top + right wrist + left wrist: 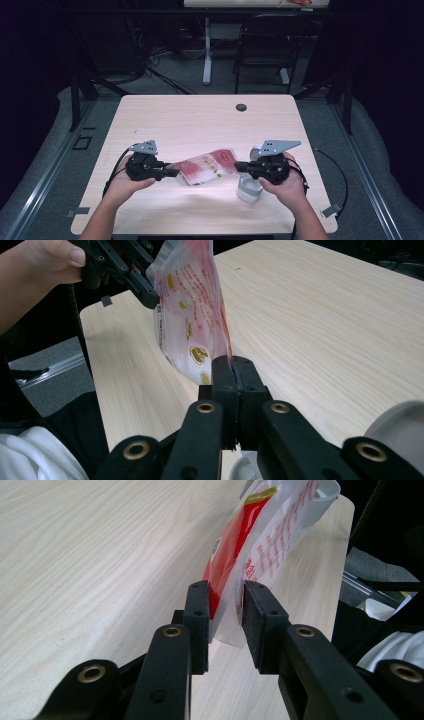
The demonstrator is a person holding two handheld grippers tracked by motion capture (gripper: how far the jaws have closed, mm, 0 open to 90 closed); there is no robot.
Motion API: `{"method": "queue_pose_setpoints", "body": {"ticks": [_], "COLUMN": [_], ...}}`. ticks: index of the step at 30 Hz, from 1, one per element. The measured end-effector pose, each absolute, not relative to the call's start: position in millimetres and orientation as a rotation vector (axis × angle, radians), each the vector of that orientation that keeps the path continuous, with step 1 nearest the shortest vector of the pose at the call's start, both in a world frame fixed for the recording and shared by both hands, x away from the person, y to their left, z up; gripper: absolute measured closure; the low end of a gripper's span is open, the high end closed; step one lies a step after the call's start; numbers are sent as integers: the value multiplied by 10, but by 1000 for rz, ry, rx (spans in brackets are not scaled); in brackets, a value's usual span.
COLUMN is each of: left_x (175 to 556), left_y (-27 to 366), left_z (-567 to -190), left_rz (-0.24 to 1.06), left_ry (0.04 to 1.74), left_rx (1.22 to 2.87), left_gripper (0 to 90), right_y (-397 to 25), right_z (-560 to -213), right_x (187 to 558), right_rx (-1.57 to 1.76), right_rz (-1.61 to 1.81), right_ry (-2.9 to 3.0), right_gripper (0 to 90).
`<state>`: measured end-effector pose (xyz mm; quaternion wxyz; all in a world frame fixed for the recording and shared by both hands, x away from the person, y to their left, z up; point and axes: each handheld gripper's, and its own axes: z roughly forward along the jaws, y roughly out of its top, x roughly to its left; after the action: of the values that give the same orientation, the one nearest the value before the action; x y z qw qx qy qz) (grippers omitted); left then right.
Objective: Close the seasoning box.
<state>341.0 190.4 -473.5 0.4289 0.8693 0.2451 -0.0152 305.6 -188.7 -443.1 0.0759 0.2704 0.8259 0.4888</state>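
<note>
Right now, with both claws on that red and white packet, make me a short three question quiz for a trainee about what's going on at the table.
1. True or false: the right claw is shut on an edge of the packet.
2. How do the left claw jaws stand? A) pressed flat together with nothing between; B) apart, with the packet's edge in the gap; C) wide open over bare table.
3. Which white thing stands on the table under the right hand?

Key
1. True: its jaws meet on the packet's edge.
2. B: a gap shows on either side of the edge, so a firm grip cannot be told.
3. A white cup, close to the near edge.
</note>
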Motion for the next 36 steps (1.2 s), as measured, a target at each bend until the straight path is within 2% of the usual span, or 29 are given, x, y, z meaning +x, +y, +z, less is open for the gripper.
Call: {"method": "queue_pose_setpoints", "body": {"ticks": [36], "left_x": [3440], "left_y": [1895], "left_z": [-5133], "left_rz": [-25], "left_ry": [670], "left_rx": [2252], "left_gripper": [672], "right_y": [-1664], "right_z": [-4488], "right_x": [3044], "right_rx": [739], "right_rz": [1333], "right_ry": [2524], "right_gripper": [899]}}
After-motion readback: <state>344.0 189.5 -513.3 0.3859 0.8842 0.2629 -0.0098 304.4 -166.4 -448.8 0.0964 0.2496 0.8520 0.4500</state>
